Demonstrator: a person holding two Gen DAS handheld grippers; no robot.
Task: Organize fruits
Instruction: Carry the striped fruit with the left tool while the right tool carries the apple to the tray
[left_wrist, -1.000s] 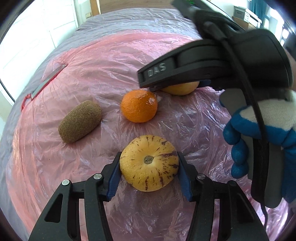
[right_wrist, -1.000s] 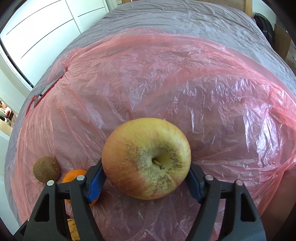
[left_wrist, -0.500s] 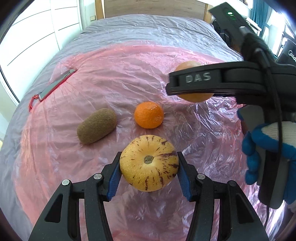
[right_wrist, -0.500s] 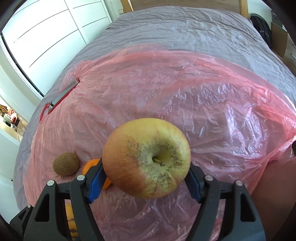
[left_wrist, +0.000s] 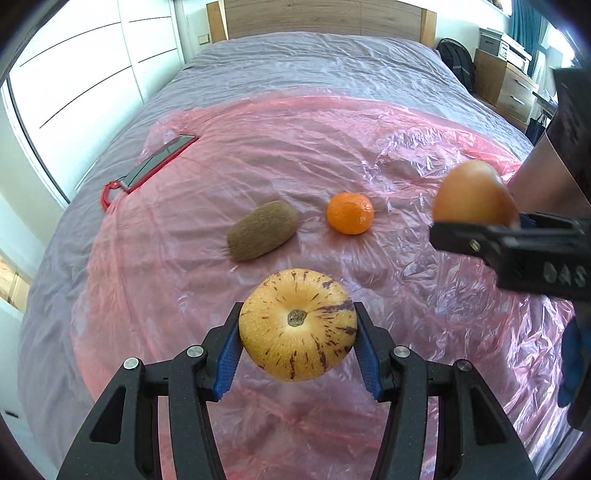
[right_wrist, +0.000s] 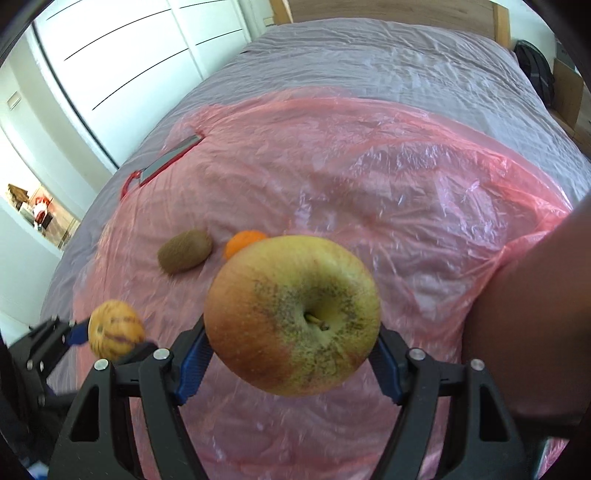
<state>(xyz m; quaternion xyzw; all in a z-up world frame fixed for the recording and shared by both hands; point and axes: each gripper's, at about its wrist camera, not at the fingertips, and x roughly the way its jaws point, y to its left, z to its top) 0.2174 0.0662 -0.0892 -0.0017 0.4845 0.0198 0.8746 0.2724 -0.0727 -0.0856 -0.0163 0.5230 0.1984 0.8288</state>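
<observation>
My left gripper is shut on a yellow, purple-streaked melon-like fruit, held above the pink plastic sheet. My right gripper is shut on a yellow-red apple, also lifted off the sheet. In the left wrist view the apple and the right gripper's black body hang at the right edge. A brown kiwi and an orange mandarin lie on the sheet beyond the streaked fruit. The right wrist view shows the kiwi, the mandarin partly behind the apple, and the streaked fruit at the left.
The sheet covers a bed with a grey cover. A phone in a red case lies at the sheet's far left corner. White wardrobe doors stand to the left, a wooden headboard behind, and drawers and a backpack at the right.
Both grippers have risen and pulled back with their fruits, so the kiwi and mandarin look smaller and farther. The right gripper has slid to the right edge of the left wrist view.
</observation>
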